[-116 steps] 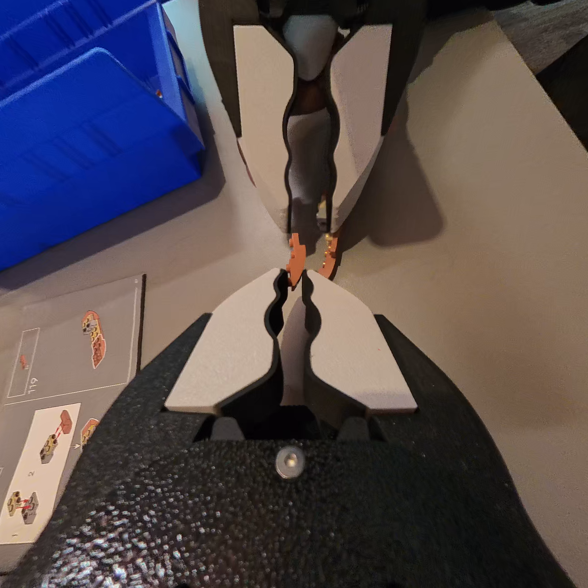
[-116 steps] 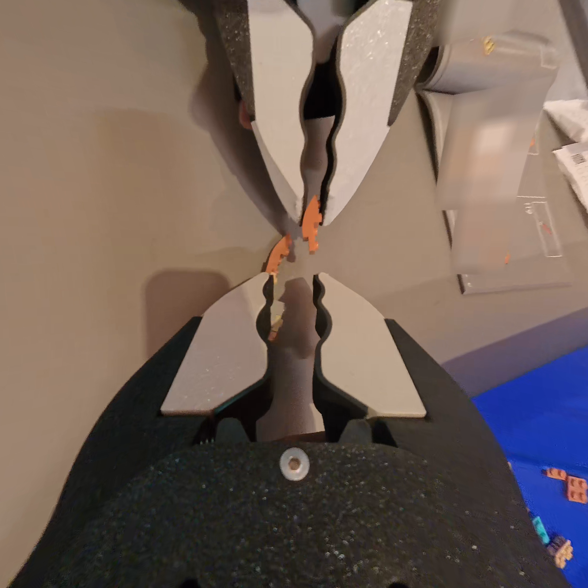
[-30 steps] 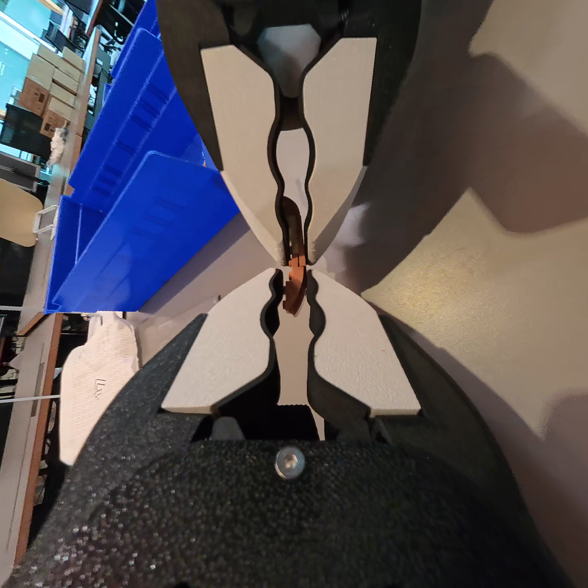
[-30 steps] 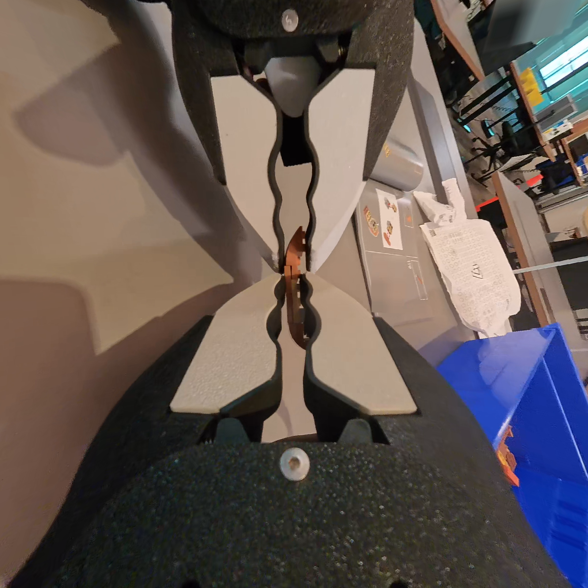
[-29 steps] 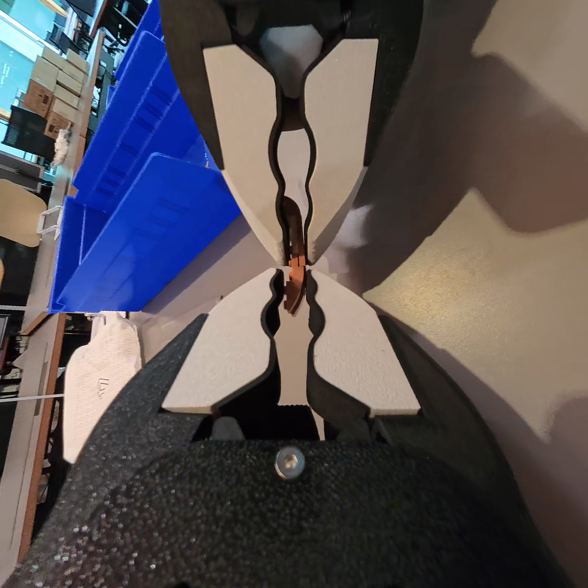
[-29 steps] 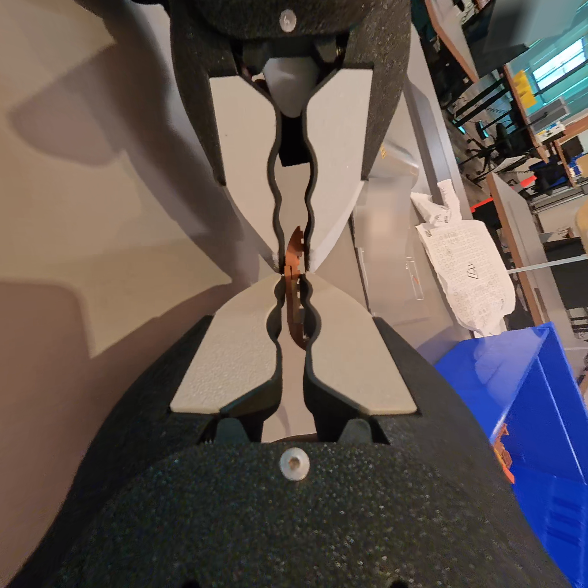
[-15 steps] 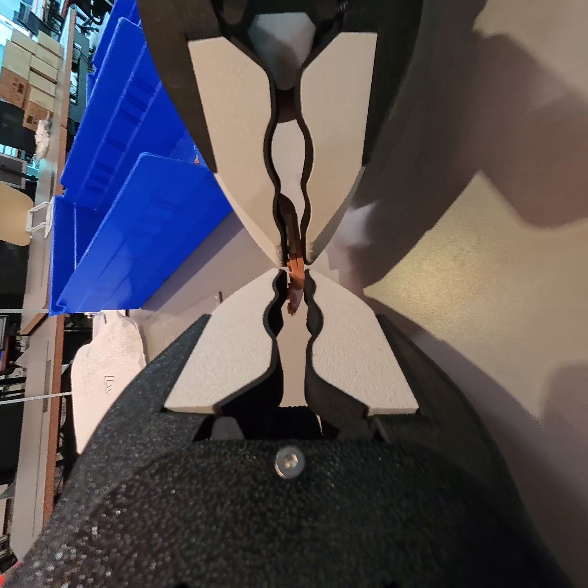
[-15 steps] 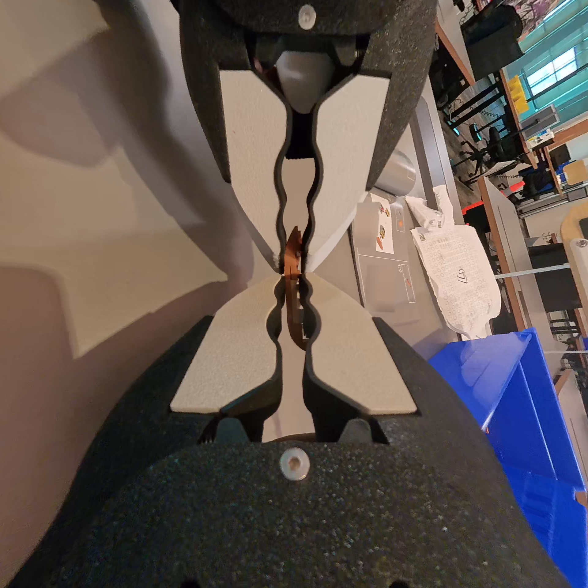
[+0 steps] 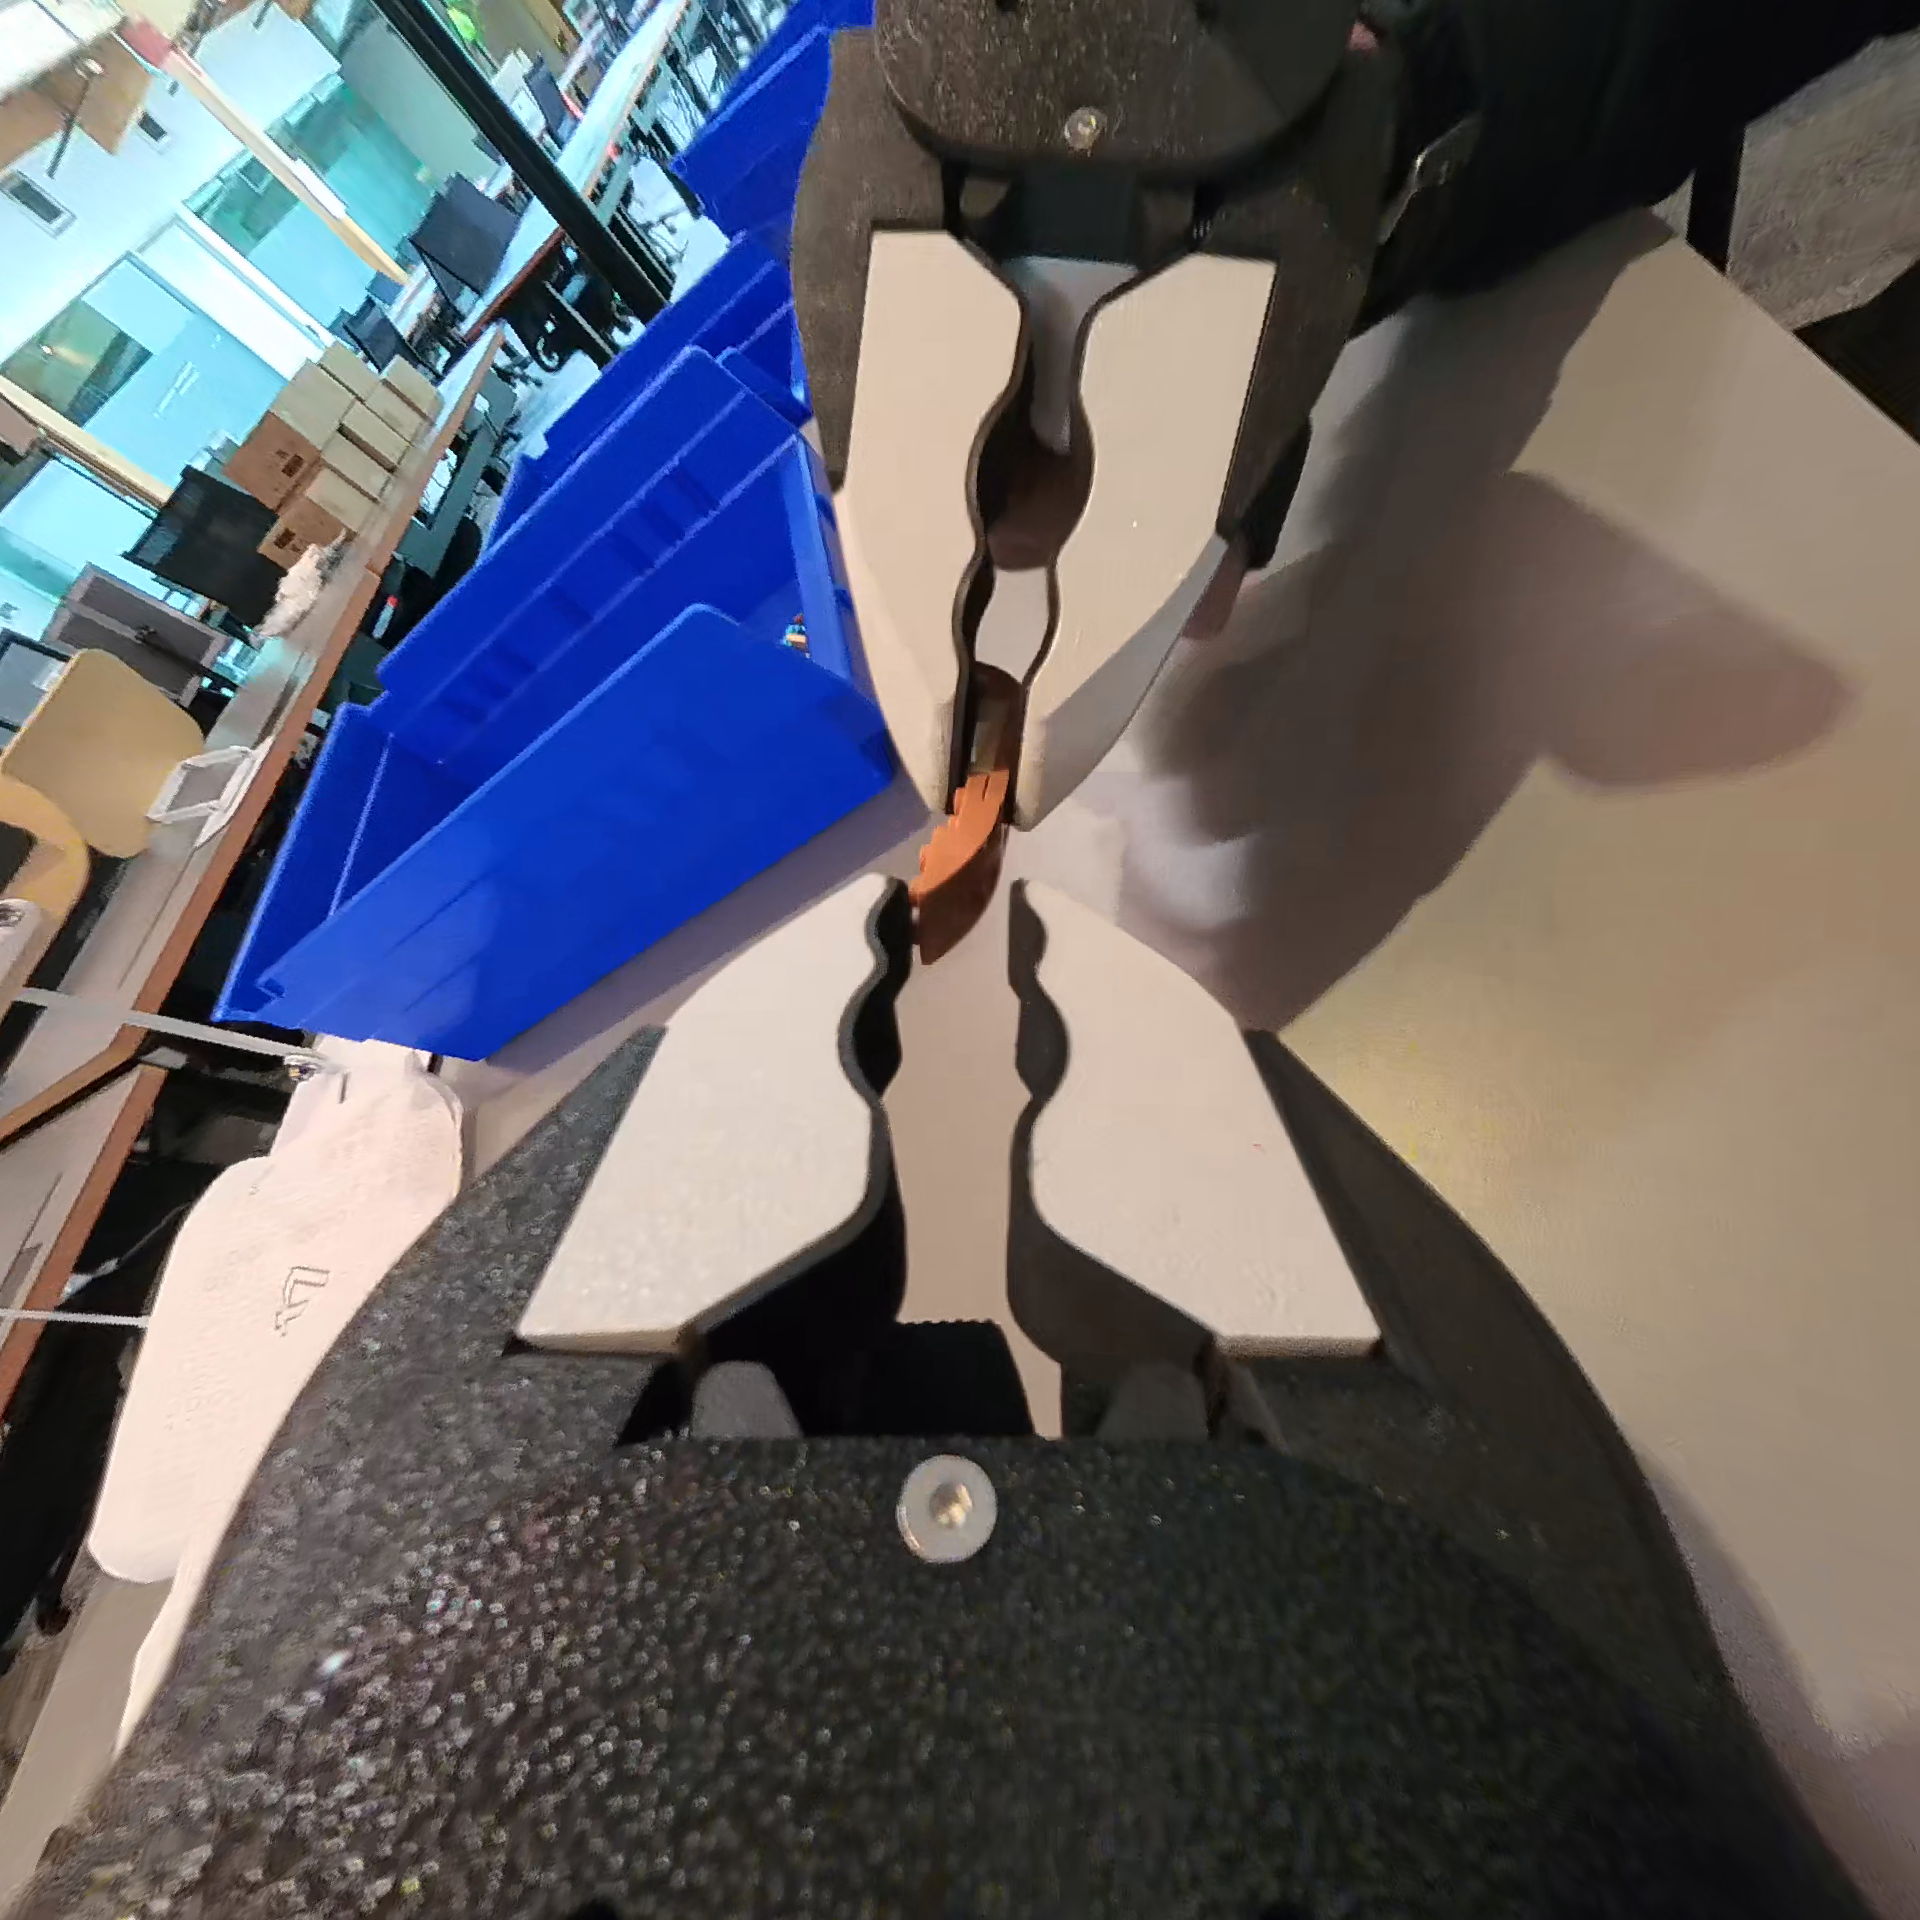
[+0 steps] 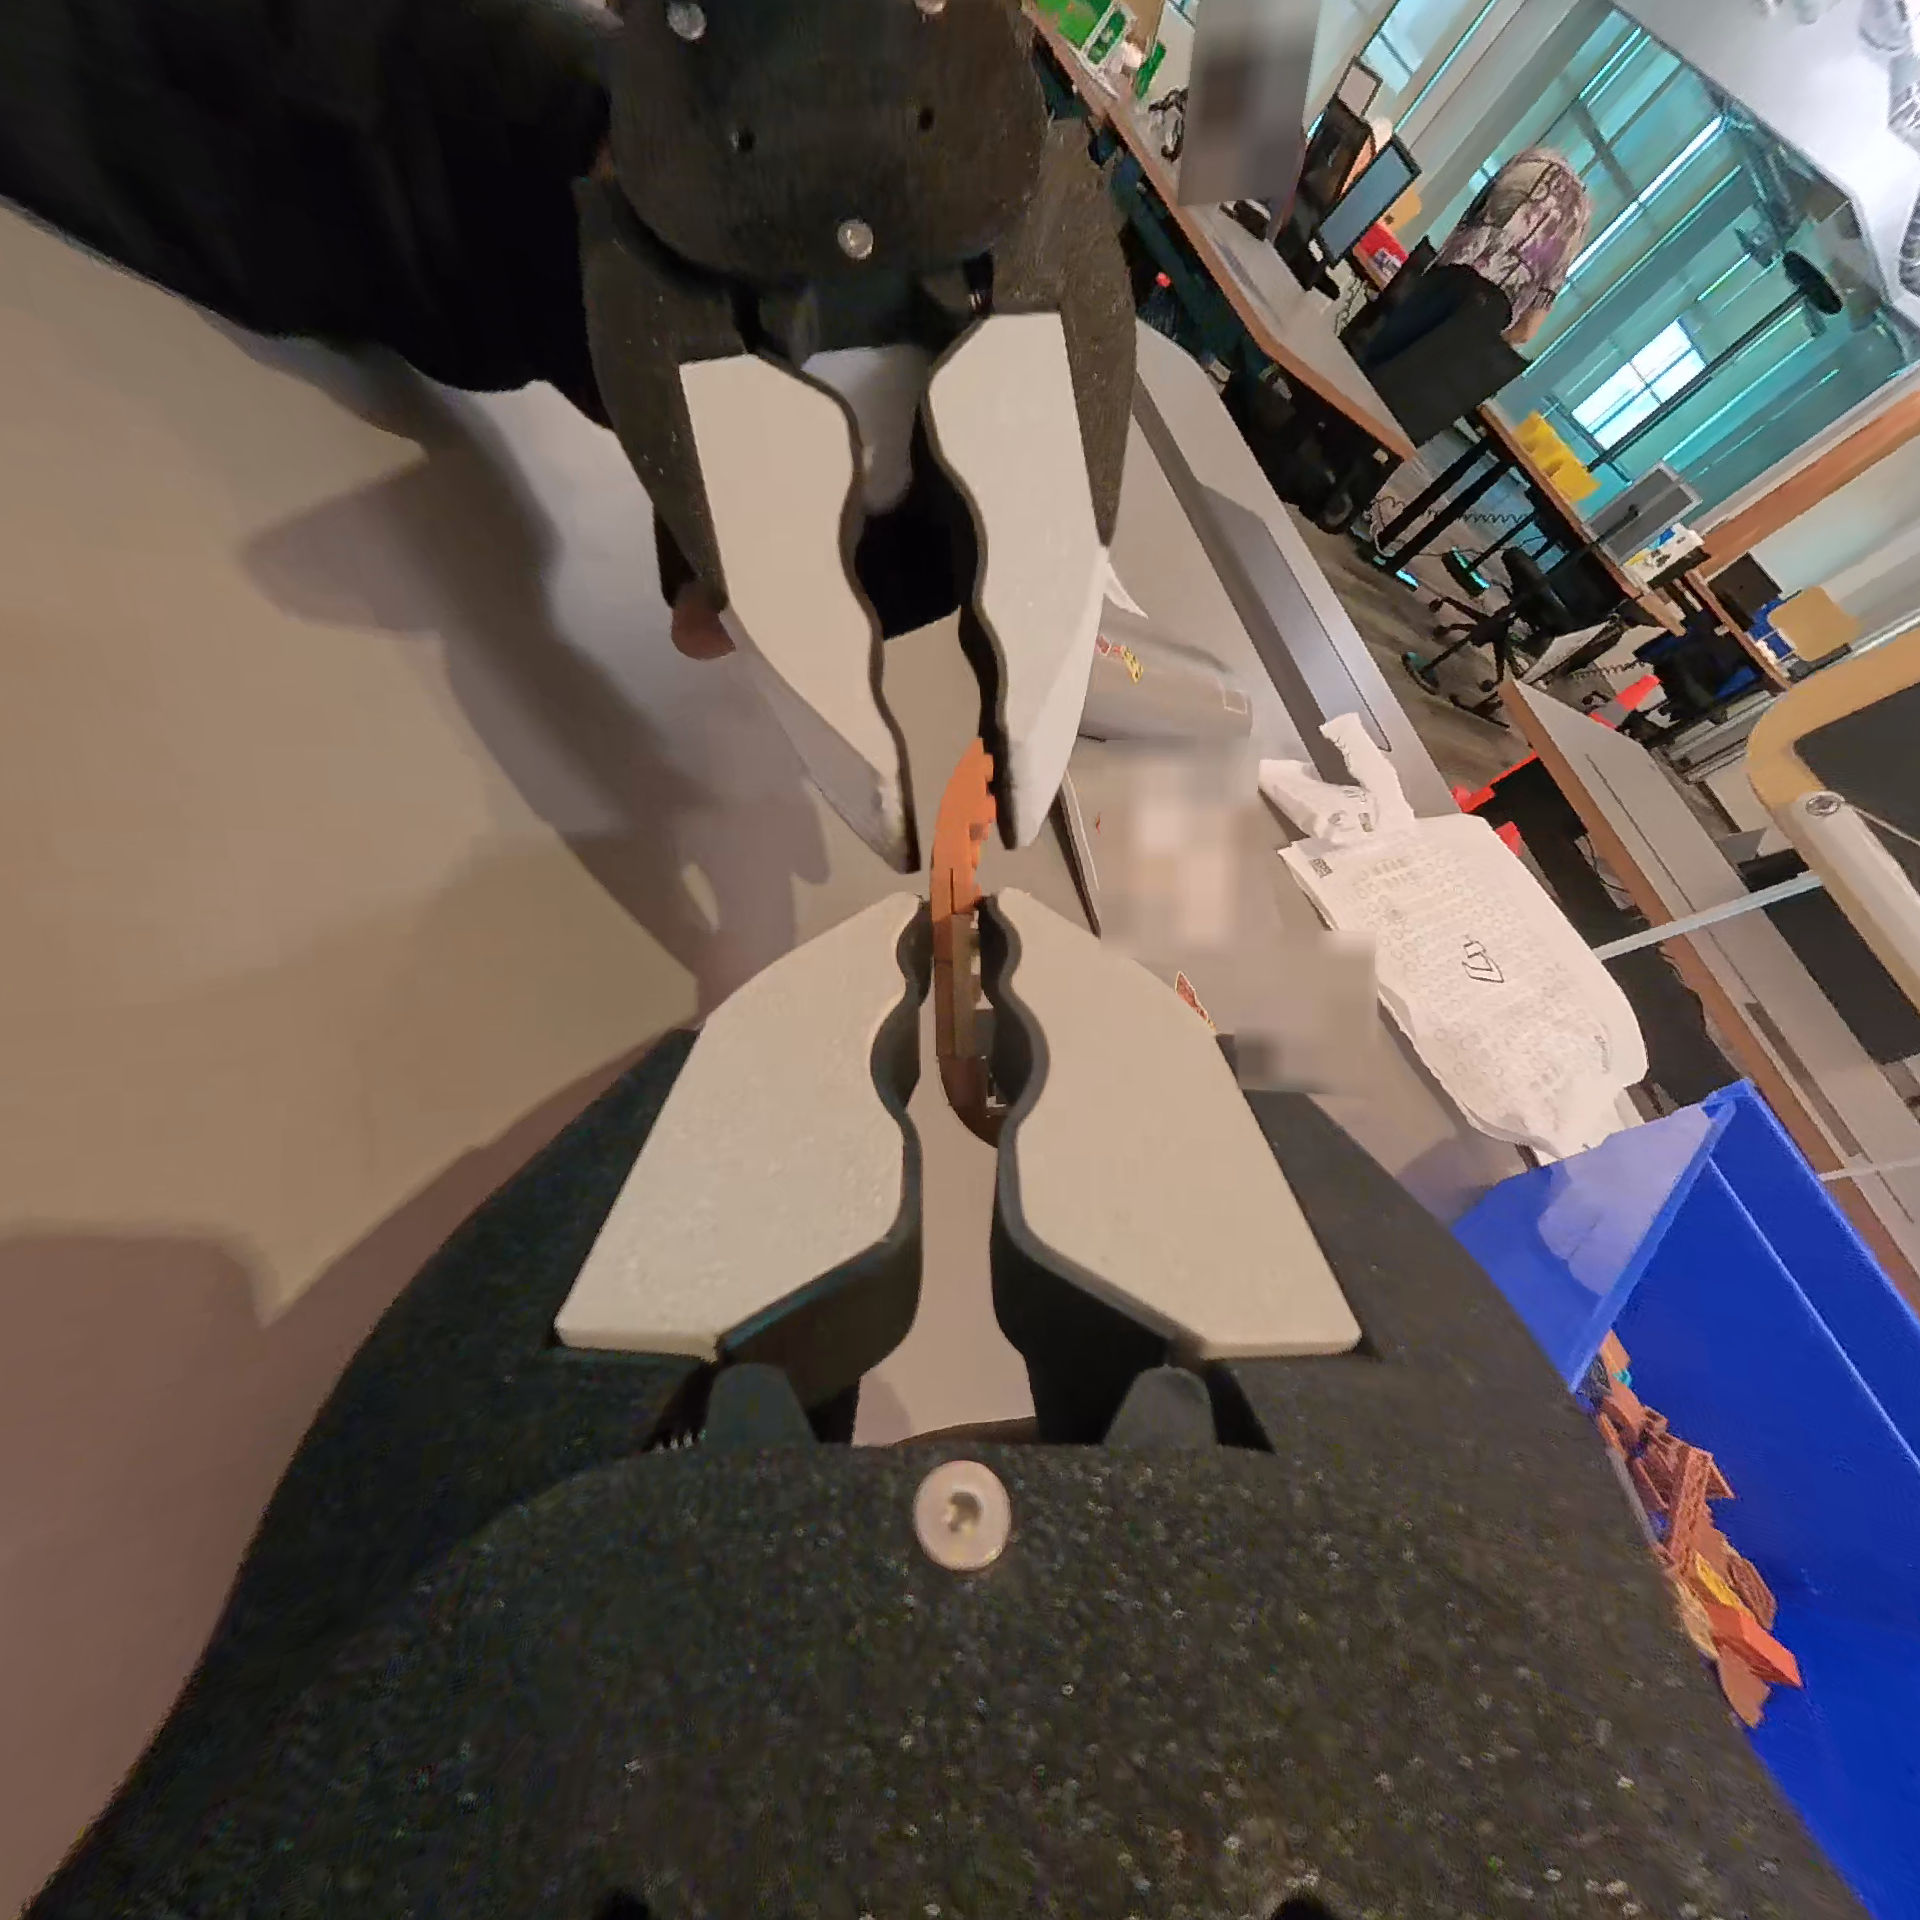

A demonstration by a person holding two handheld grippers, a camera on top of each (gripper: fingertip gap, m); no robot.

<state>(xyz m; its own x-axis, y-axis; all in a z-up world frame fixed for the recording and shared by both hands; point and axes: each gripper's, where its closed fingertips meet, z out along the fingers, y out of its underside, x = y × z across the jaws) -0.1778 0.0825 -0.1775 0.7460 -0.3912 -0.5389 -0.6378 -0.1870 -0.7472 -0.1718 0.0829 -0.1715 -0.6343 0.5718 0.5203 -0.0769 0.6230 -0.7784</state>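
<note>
Pinching gripper: right gripper [image 10: 954, 902], clenched on a thin curved orange brick piece [image 10: 961, 821], both pads pressed on its flat sides, the far end poking out past the fingertips.
Slack gripper: left gripper [image 9: 951, 904], released, fingers spread with a plain gap on one side of the piece; grasping nothing.
Orange piece: up in the air over the grey table [image 9: 1558, 1039], beside the blue bin [image 9: 582, 810] and clear of it, well above the bin's foot.
Meeting point: the two grippers tip to tip, facing each other, the free end of the piece reaching between the left fingertips; near one left pad, contact impossible to settle.
Blue bin: standing on the table, more blue bins in a row behind it, small orange and brown bricks heaped inside.
Beyond the bin: crumpled white paper bag [image 10: 1475, 966] lying on the table, just past the bin's far corner.
Handling, as a judgement: thin, edge-on piece, likely to swivel under a loose pinch; firm, steady right-hand squeeze advisable, pads flat on the broad faces.
Alignment, as a judgement: left fingers best kept centred on the free end, both pads square to it, no sideways push against the piece.
</note>
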